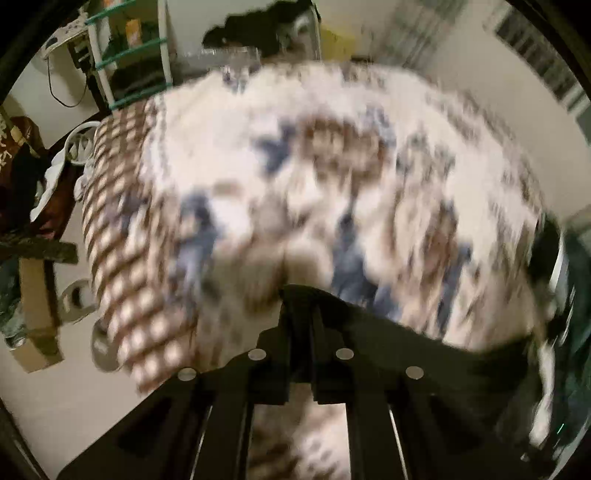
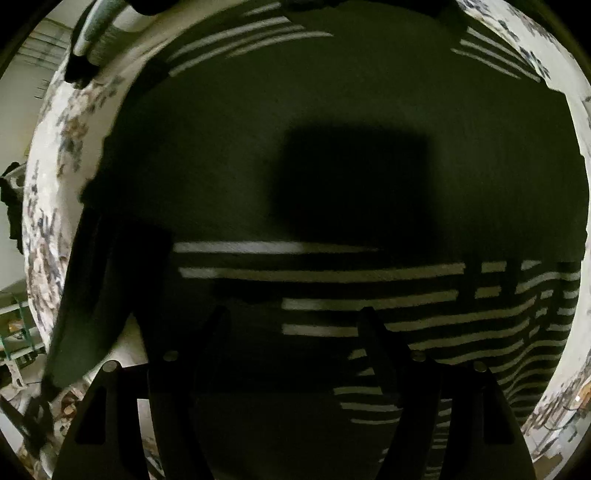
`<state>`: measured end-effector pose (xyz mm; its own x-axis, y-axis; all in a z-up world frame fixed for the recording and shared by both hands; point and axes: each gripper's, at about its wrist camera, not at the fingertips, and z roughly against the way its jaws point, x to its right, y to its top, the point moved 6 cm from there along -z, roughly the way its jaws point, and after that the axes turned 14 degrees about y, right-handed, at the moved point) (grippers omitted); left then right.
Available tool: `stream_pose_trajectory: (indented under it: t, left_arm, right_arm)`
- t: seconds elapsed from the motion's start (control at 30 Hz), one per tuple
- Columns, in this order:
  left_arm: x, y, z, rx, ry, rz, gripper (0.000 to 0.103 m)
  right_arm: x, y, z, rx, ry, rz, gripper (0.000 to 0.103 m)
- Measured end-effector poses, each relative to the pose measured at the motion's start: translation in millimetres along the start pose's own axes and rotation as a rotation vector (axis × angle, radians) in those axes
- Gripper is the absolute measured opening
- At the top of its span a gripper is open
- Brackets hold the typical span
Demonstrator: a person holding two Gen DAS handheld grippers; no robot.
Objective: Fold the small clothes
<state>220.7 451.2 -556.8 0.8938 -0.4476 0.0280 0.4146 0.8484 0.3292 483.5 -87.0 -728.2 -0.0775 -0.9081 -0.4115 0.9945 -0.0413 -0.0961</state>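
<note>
The bed cover (image 2: 48, 236), white with blue-brown marks, carries a dark striped garment (image 2: 332, 92) that reaches close to its edges.

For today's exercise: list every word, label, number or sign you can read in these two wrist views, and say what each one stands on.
None can be read.
The dark red cloth at the left edge of the left wrist view bears pale marks, too blurred to tell.
The orange box on the shelf is too small and blurred.
The dark striped garment carries only stripes, no text.
</note>
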Motion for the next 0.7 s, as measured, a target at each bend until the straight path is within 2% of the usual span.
stream_pose_trajectory:
  t: [0.1,0.17,0.2,0.23,0.27,0.33,0.37,0.4,0.47,0.57,0.63,0.7]
  left_arm:
    - [11.8,44.1,-7.4,0.057,-0.041,0.037,0.005]
    - [15.4,60.7,-13.1,0.062,-0.043,0.051,0.005]
    - [12.6,63.6,-18.7,0.038,-0.059,0.077,0.006]
    - [9.4,63.5,-24.9,-0.006,-0.107,0.119,0.006]
    - [3.9,57.7,-27.7,-0.043,-0.136,0.151,0.012]
    - [-0.2,40.3,-33.0,-0.108,-0.188,0.21,0.038]
    - [-2.8,27.1,-35.7,-0.136,-0.213,0.247,0.064]
    - [-5.5,9.5,-39.1,-0.159,-0.24,0.294,0.069]
    - [-5.2,-21.8,-50.9,-0.227,-0.286,0.367,0.069]
    - [1.2,-47.4,-75.5,-0.303,-0.329,0.464,0.069]
    - [9.3,-43.9,-84.3,-0.284,-0.348,0.494,0.069]
    - [19.5,-29.5,-88.1,-0.225,-0.322,0.483,0.066]
  right_arm:
    - [-9.6,3.8,0.4,0.015,0.015,0.01,0.073]
    - [-13.0,6.9,-0.3,0.015,0.02,0.006,0.073]
    - [-16.3,7.9,0.0,0.014,0.029,-0.003,0.073]
    - [-17.9,8.1,-1.4,0.012,0.039,-0.011,0.073]
    - [-18.6,8.1,-1.7,0.011,0.048,-0.015,0.073]
    - [-22.0,7.6,-0.9,0.01,0.053,-0.011,0.073]
    - [-22.2,6.6,-2.3,0.008,0.052,-0.009,0.073]
    - [-25.0,5.7,-7.2,0.006,0.052,-0.007,0.073]
    - [-25.7,3.7,-12.0,-0.002,0.046,-0.008,0.073]
    - [-27.7,4.6,-20.0,-0.007,0.04,-0.022,0.073]
    - [-23.4,4.8,-16.8,0.004,0.031,-0.028,0.073]
    - [-18.9,5.8,-12.0,0.018,0.011,-0.036,0.073]
